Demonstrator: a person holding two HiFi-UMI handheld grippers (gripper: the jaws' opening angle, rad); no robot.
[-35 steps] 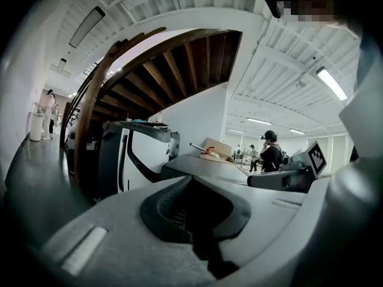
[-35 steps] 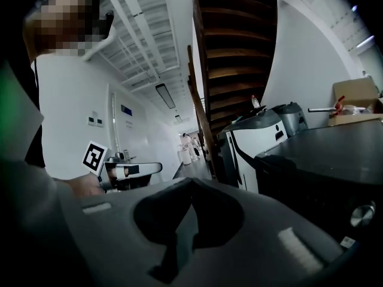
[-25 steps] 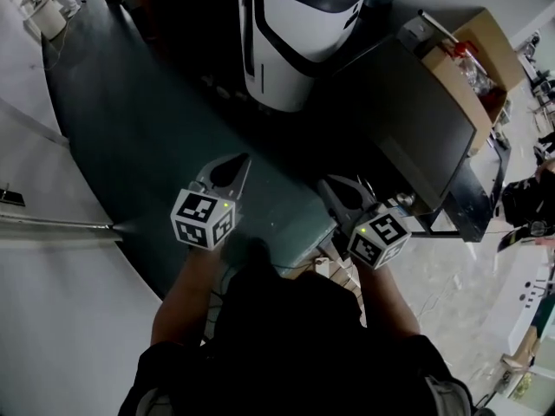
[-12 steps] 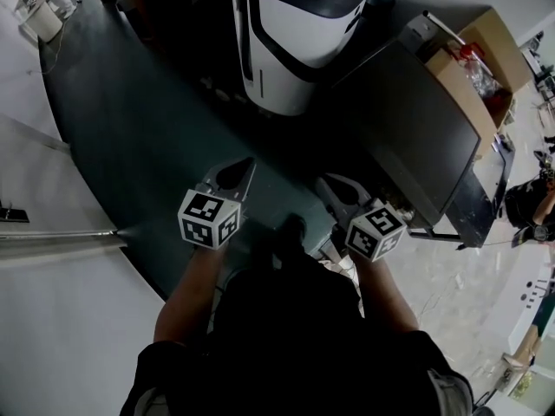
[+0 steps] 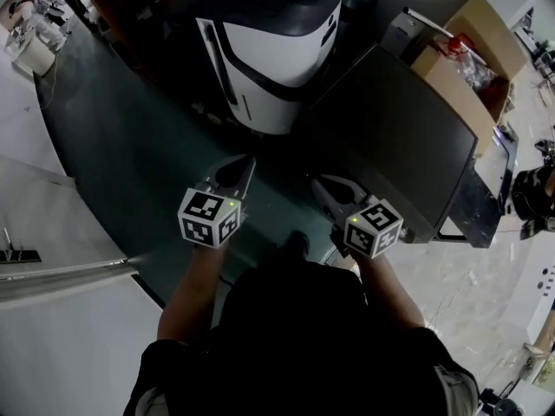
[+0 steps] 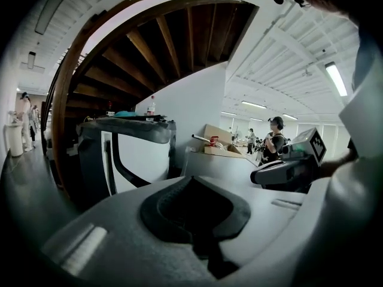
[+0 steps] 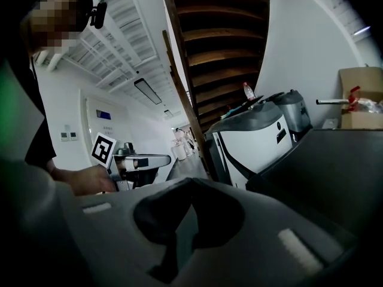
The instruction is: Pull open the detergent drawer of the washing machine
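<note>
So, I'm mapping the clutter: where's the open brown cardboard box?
Head view, upper right: the open brown cardboard box sits just beyond the large dark flat-topped cabinet, to the right of the white and black machine.

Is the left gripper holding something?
No, the left gripper has its jaws together with nothing between them.

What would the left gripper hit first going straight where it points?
Probably the white machine; the left gripper tilts down slightly, so the floor could come first.
</note>
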